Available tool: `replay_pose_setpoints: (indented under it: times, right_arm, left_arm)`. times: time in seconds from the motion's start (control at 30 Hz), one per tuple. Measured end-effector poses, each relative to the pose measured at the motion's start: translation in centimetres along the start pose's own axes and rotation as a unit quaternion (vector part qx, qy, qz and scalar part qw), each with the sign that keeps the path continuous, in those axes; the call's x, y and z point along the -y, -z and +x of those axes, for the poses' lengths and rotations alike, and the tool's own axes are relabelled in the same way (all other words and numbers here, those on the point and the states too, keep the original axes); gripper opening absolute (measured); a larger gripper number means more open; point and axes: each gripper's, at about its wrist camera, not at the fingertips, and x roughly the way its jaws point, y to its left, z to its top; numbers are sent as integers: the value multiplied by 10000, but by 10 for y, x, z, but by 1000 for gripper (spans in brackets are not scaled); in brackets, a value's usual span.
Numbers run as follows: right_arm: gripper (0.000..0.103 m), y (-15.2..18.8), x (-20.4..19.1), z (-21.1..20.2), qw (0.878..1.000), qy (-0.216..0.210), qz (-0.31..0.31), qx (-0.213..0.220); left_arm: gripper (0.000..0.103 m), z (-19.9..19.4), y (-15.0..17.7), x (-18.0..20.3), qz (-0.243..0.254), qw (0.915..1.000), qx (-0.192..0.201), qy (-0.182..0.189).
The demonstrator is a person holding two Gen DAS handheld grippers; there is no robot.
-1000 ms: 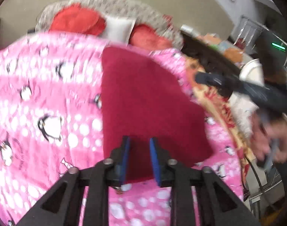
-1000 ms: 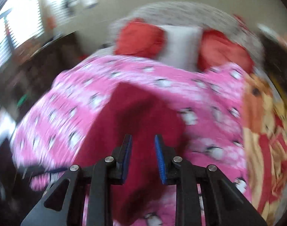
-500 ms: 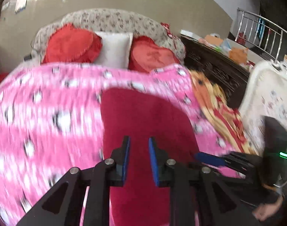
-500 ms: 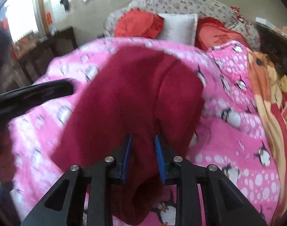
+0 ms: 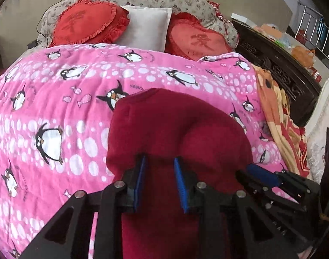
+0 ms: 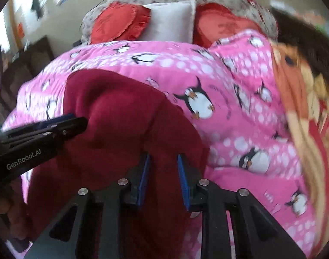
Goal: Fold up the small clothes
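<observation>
Quilt: a pink penguin quilt (image 5: 56, 99) spreads to the left of and beyond both claws.
Left claw: the left gripper (image 5: 160, 183) has its jaws opening, the dark red garment (image 5: 175, 133) between and under them, pads apparently no longer pressing.
Garment: humped on the quilt directly ahead of both claws, its far edge doubled over.
Handling: likely soft, light, limp fleece; it would sag and slide unless pinched at a hem or corner through both layers.
Right claw: the right gripper (image 6: 163, 177) is clenched on the garment's near edge.
Cushions: red heart cushions (image 5: 89, 23) lie far beyond.
</observation>
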Motion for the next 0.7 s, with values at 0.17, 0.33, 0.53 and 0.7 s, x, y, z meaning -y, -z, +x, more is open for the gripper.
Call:
replay_pose_setpoints:
  times: [0.17, 0.33, 0.53, 0.7]
  right_arm:
    - [1, 3, 31, -57, 9941, -788, 447, 604]
    - [41, 49, 58, -78, 9813, -1378, 1005, 889]
    - [41, 76, 53, -62, 9802, -1227, 1448, 572]
    - [41, 89, 43, -84, 9867, -524, 1290, 837]
  left_arm:
    - [86, -70, 6, -19, 59, 9966, 574, 594]
    - [100, -80, 44, -46, -48, 9954, 469, 836]
    - [94, -79, 76, -41, -276, 9991, 308, -9]
    - [90, -93, 83, -23, -207, 9940, 398, -993]
